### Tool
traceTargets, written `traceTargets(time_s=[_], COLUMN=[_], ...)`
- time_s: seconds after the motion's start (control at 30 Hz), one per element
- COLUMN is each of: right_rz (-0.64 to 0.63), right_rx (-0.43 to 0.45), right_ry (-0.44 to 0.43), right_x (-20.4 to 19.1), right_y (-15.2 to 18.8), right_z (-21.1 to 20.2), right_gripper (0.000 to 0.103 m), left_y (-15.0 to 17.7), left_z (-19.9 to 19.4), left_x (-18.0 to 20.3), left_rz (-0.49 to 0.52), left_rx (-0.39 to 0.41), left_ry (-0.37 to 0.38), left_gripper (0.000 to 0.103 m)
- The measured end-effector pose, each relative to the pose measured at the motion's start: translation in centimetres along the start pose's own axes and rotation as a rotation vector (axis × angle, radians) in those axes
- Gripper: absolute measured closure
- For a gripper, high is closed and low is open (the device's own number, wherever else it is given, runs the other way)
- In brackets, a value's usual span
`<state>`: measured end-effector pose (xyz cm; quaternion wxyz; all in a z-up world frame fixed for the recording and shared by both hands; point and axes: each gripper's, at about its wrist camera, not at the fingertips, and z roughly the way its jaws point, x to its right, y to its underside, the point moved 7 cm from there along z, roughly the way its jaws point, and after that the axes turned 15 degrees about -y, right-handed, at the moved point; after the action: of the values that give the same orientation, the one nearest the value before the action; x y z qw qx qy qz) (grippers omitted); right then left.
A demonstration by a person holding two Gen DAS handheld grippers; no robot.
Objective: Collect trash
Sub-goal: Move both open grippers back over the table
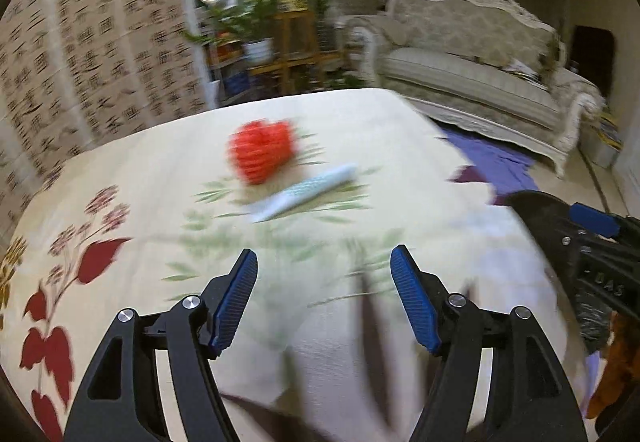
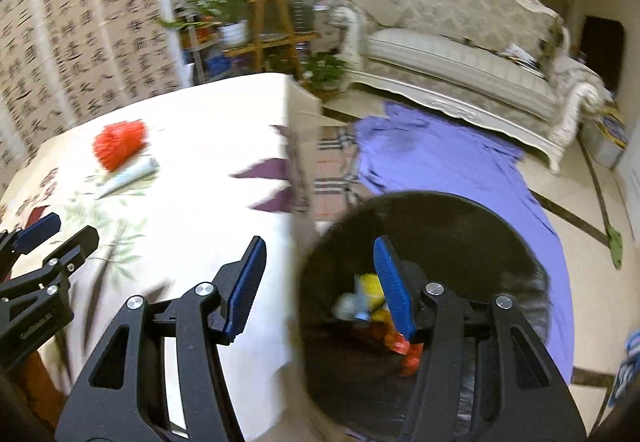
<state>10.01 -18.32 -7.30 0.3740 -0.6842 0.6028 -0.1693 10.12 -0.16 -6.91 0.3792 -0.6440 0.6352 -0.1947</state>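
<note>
you're between pickups: both the left gripper [image 1: 324,298] and right gripper [image 2: 318,282] have jaws apart, empty. some trash sits in the black bin [image 2: 500,226]; the red ball [image 1: 262,152] and tube [image 1: 304,192] wait on the counter [image 1: 440,202]. next, reach for them.

Left gripper [image 1: 324,262]: matte black linkage arms with triangular cut-outs, silver round-head screws at the pivots. Blue ribbed pads [image 1: 236,300] on the inner faces of both fingers, tapering to narrow tips. Right gripper [image 2: 320,252]: same build, black frame, silver screws, blue ribbed pads [image 2: 394,286]. Seen side-on from the left wrist view: blue pad edge, small silver bolts, pale lettering on the black body, too blurred to read.
</note>
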Motion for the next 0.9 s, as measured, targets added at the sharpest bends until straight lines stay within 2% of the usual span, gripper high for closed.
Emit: traceTargets(time_s=[0.23,0.43,0.57,0.67,0.9], right_rz=[-0.058,-0.098,-0.108,-0.122,-0.106], right_rx=[-0.072,-0.129,-0.167,-0.175,-0.171], right_ry=[-0.084,-0.105,-0.090,-0.064,-0.044], right_x=[-5.4,-8.2,-9.1,-9.5,-9.3], right_y=[-1.3,-2.3,-2.9,-3.3,-4.8], right_z=[4.4,7.9,9.7,10.5,12.2], right_gripper=[0.048,0.048,0.048,0.043,0.042], left_y=[0.9,1.1,1.4,1.4,1.3], left_z=[2.9,4.6,6.1,7.0,8.0], left_x=[-7.5,-12.0,-13.5,-13.9,-14.0], left_rz=[-0.071,-0.119,-0.140,-0.154,-0.148], left_rx=[-0.057,-0.093,-0.142,-0.179,-0.196], left_ry=[-0.102,-0.161,-0.160,-0.135,-0.111], left_gripper=[0.036,0.036,0.036,0.036,0.036])
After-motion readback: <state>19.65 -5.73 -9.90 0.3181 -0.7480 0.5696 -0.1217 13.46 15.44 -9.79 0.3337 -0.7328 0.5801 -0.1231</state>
